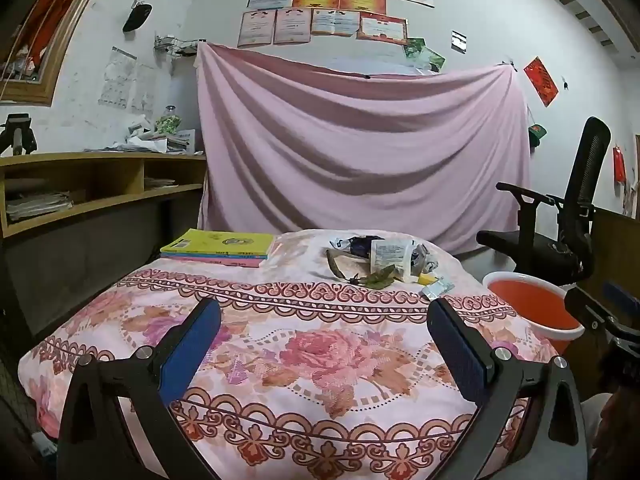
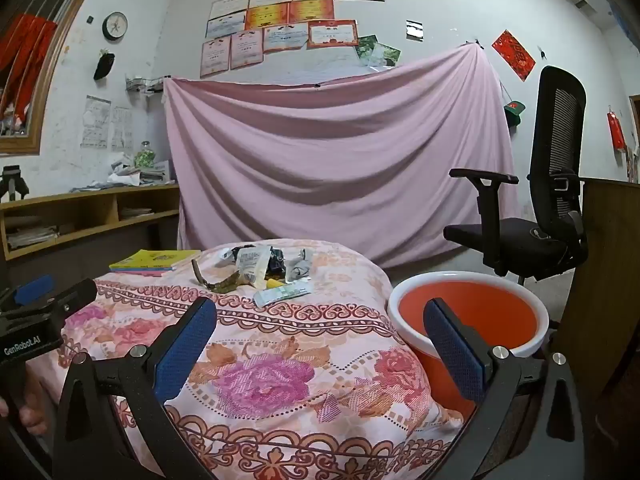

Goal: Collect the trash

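Both tongs spread fully, nothing held: left gripper [image 1: 322,340] and right gripper [image 2: 320,342] hover over the near half of the pink floral quilted table cover [image 2: 280,380]. Trash pile [image 2: 260,266] sits at the far end: crumpled white wrappers, dark foil, a brown dried leaf [image 2: 220,282], and a flat green-white sachet [image 2: 284,294] nearest. Orange plastic bucket with white rim [image 2: 472,312] stands just off the table's right edge. Suggest the right gripper takes the sachet first; it's flat, so come in low and pinch an edge. Leave the yellow book stack [image 2: 154,261].
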The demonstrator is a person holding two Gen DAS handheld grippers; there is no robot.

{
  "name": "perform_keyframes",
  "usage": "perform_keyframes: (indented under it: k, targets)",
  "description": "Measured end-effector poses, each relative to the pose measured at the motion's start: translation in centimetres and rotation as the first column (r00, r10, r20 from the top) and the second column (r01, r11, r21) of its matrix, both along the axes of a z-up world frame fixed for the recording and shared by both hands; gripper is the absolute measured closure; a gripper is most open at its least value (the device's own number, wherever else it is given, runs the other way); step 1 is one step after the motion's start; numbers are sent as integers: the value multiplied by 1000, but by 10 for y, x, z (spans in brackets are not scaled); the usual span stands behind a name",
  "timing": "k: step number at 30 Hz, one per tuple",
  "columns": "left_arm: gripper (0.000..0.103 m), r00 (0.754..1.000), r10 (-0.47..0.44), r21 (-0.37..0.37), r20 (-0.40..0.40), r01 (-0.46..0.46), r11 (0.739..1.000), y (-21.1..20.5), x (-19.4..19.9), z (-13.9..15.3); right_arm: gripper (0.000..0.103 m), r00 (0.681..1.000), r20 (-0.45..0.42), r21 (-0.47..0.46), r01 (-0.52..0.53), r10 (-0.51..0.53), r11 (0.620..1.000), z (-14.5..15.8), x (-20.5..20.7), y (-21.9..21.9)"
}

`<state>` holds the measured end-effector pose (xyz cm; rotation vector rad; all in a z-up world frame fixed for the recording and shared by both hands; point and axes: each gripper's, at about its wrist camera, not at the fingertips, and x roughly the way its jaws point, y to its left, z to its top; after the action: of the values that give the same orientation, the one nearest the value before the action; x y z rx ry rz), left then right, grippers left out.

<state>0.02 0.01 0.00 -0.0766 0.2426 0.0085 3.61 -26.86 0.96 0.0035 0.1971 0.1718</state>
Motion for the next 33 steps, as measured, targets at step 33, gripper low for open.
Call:
perform_keyframes:
  k: [33]
  targets:
    - [2,1000,0,5,3,0,1000,0,0,-2,0,1000,-9,17,4,-4,1000,-1,3,-7]
